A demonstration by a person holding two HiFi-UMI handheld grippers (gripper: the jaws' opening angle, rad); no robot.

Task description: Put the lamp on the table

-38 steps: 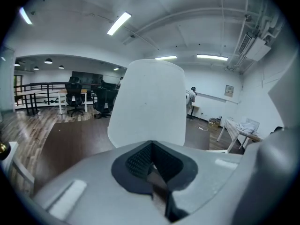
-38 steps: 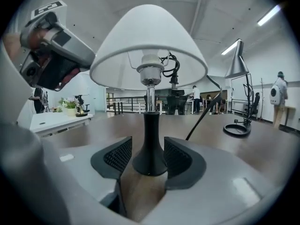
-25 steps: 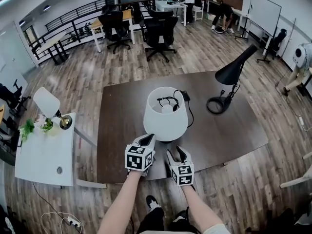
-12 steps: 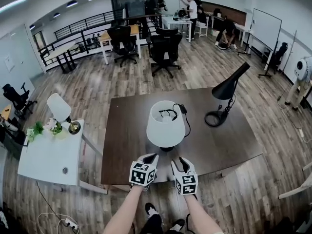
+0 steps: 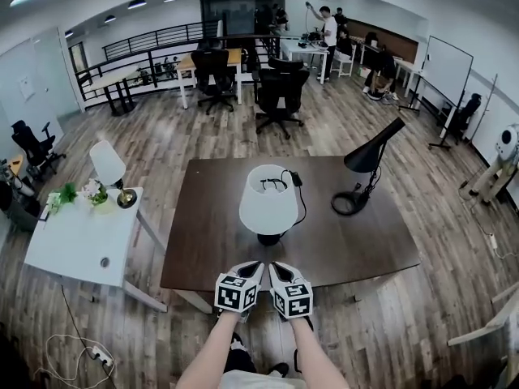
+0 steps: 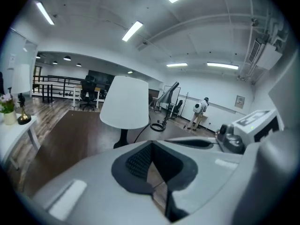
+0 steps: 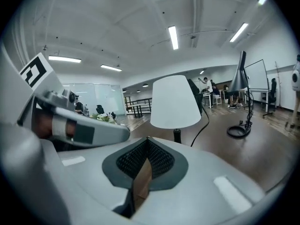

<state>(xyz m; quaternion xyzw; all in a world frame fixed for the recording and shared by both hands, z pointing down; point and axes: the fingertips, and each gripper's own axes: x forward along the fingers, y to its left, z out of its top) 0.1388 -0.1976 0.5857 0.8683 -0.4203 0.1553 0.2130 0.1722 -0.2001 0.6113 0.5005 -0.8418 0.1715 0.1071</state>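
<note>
White lamp [image 5: 268,203] on table [image 5: 203,245], beyond left tongs [image 5: 250,267], right tongs [image 5: 279,270] just closed, empty.

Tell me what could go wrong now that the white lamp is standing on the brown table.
1. The black cord lies bunched on top of the white lamp and trails down behind it. If it slips or gets snagged, it might tug the lamp over.
2. The lamp looks top-heavy, wide above with a thin stem and a small base, so a knock to the table could tip it.
</note>
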